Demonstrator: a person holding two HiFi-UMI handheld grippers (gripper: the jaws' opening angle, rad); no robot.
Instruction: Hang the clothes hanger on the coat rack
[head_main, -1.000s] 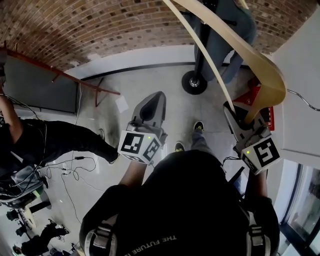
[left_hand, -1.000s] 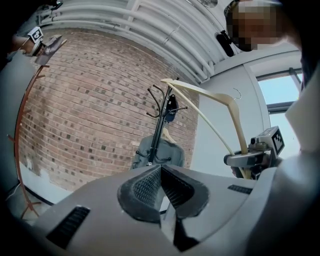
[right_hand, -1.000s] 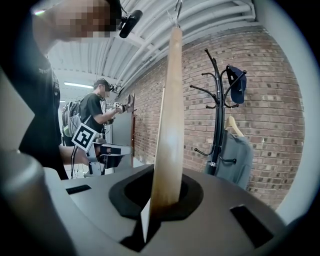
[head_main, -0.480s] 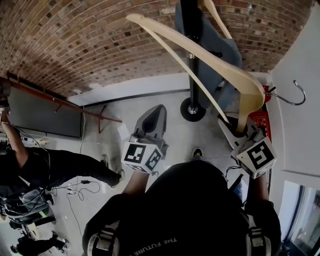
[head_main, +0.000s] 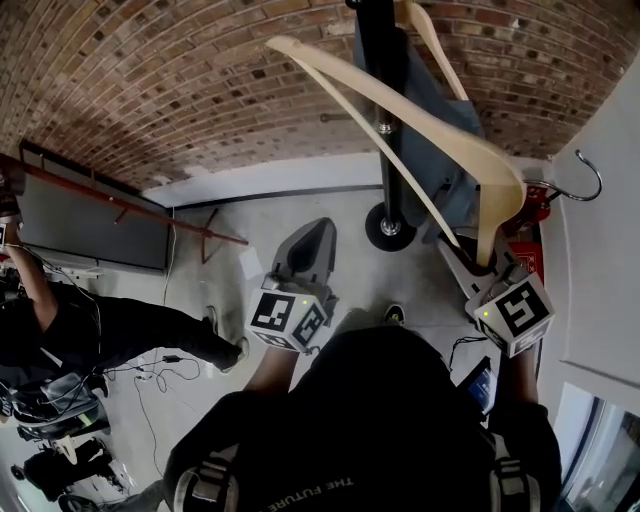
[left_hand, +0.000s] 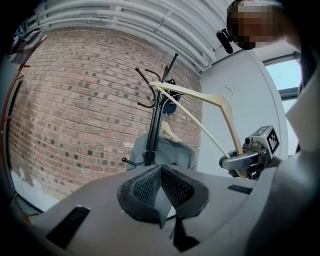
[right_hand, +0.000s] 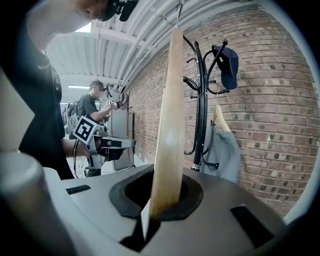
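A pale wooden clothes hanger (head_main: 420, 120) with a metal hook (head_main: 585, 182) stands up and to the left from my right gripper (head_main: 476, 262), which is shut on one end of it. In the right gripper view the hanger (right_hand: 169, 125) rises straight from between the jaws. The black coat rack (head_main: 381, 110) stands just behind it, carrying a grey garment (head_main: 432, 140) on another hanger and a navy cap (right_hand: 227, 64). My left gripper (head_main: 312, 240) floats left of the rack's base (head_main: 390, 228), shut with nothing in it; its pads (left_hand: 150, 186) meet.
A brick wall (head_main: 180, 90) runs behind the rack. A white wall (head_main: 600, 290) closes in on the right. At the left are a dark panel with a red rail (head_main: 110, 205), floor cables (head_main: 150, 375) and another person (head_main: 90, 320).
Both grippers and the hanger have come nearer the coat rack. Its pole and base now sit larger and lower in the head view, and the hanger's long arm crosses the pole.
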